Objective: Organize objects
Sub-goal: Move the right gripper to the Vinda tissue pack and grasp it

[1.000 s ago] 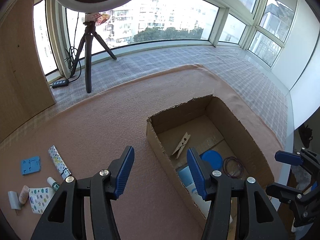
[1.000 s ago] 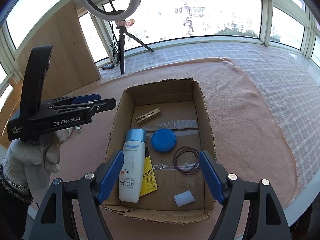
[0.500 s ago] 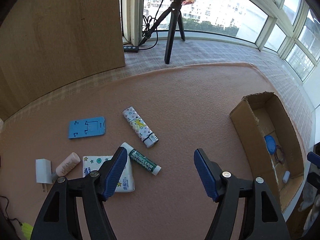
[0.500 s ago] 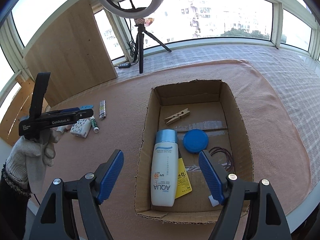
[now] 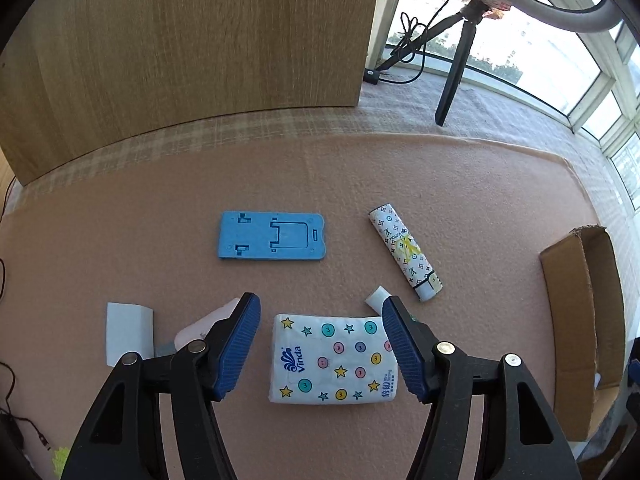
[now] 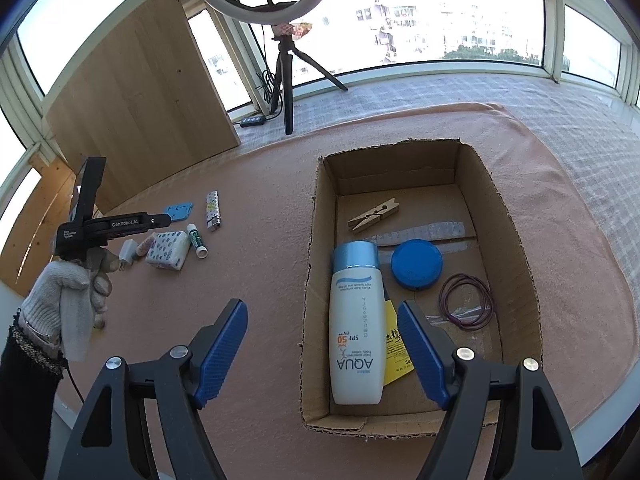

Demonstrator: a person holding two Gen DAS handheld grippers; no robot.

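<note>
My left gripper point(image 5: 320, 305) hangs above a star-patterned tissue pack point(image 5: 332, 360) on the pink mat. Its jaws are closing; the pack lies between them and the pads are clear of it. Around the pack lie a blue phone stand point(image 5: 272, 236), a patterned lighter point(image 5: 406, 252), a lip balm point(image 5: 376, 295) half hidden by one finger, a pink bottle point(image 5: 200, 326) and a white block point(image 5: 128, 332). My right gripper point(image 6: 320, 312) is open and empty over the near left wall of the cardboard box point(image 6: 516, 248), which holds a sunscreen bottle point(image 6: 356, 328), blue lid point(image 6: 416, 264), clothespin point(image 6: 374, 216) and hair ties point(image 6: 466, 300).
A wooden board point(image 5: 180, 60) leans behind the loose items. A ring-light tripod point(image 6: 286, 80) and a power strip point(image 6: 252, 121) stand by the windows. A gloved hand point(image 6: 64, 292) holds the left gripper. The mat's edge point(image 6: 600, 380) runs just past the box.
The left gripper swung away from the box to the loose items and sank closer to the tissue pack. The right gripper drifted a little, so the box sits further right in its view.
</note>
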